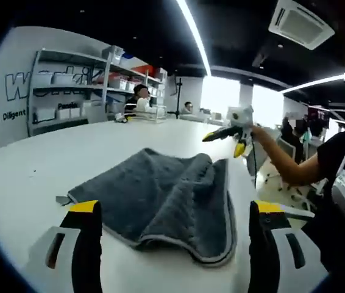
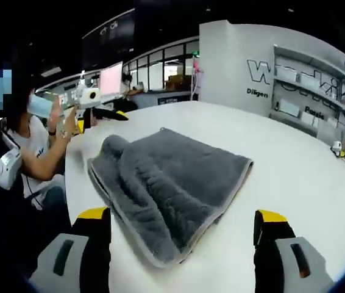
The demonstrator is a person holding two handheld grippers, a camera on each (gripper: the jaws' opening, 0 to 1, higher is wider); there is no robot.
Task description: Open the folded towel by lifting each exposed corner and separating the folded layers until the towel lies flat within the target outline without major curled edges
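towel (image 1: pixel 166 198) folded on table (image 1: pixel 50 165), ahead between fingers | left gripper (image 1: pixel 175 241) spread, empty | right gripper (image 2: pixel 181 247) spread, empty

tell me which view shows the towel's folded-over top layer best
The right gripper view: the grey towel fills its centre, seen from above, with the rumpled upper layer and pale edging clear on the white table. The left gripper view shows the towel lower and flatter, with the fold bunched at its far right.

It looks like an open-plan office or lab. Wall shelving (image 1: pixel 69 91) holds white boxes, and a ceiling light strip (image 1: pixel 192 33) runs overhead. People sit at what seem to be desks beyond the white counter (image 1: pixel 50 165).
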